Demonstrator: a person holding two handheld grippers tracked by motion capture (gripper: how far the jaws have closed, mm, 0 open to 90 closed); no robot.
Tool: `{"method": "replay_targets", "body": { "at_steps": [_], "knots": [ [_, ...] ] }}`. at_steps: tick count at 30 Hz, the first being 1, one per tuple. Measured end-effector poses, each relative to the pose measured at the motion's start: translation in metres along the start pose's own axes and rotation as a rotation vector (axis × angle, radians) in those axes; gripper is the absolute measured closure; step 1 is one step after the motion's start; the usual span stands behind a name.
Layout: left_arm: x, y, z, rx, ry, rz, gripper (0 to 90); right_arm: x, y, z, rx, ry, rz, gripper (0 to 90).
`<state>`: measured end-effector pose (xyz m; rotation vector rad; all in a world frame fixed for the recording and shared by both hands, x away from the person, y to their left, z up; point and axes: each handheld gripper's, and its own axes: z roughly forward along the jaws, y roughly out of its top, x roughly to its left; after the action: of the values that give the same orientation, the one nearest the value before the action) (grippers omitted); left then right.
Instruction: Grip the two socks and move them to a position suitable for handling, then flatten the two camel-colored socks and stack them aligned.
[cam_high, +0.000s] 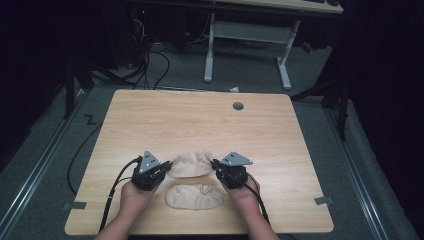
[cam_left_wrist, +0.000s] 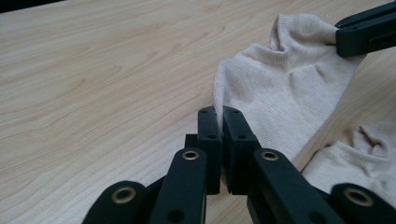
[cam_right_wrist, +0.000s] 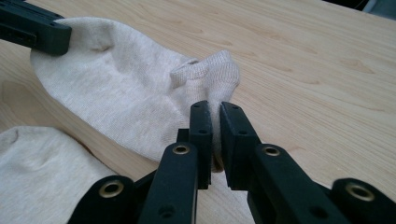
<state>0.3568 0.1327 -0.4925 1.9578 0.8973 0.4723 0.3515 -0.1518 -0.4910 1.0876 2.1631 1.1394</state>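
Observation:
Two beige ankle socks lie on the wooden table. The far sock stretches between both grippers. My left gripper is shut on its left end; in the left gripper view the jaws pinch the sock's edge. My right gripper is shut on the right end, where the cuff fabric of the sock bunches between the right gripper's pads. The near sock lies flat and free between the two hands; it is also the second sock in the left gripper view and the second sock in the right.
A grey grommet hole sits near the table's far edge. Behind the table stands a white desk frame, with cables on the floor. Bare wood spreads beyond and beside the socks.

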Motion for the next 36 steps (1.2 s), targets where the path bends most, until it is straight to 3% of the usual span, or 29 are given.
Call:
{"method": "replay_targets", "body": {
  "at_steps": [12,20,29,36],
  "knots": [
    [-0.01,0.003,-0.01,-0.007,-0.043,0.007,86.7,0.004,-0.006,-0.027,-0.026,-0.012,-0.024,83.7],
    [-0.022,0.001,-0.026,-0.004,-0.066,0.025,86.8,0.011,-0.018,-0.046,-0.033,0.009,-0.043,83.7],
    [-0.032,-0.015,-0.034,0.065,-0.099,0.046,86.8,0.026,-0.033,-0.058,0.008,0.042,-0.074,83.6],
    [-0.037,-0.028,-0.031,0.122,-0.103,0.063,86.7,0.034,-0.045,-0.055,0.061,0.065,-0.099,83.6]
  ]
}}
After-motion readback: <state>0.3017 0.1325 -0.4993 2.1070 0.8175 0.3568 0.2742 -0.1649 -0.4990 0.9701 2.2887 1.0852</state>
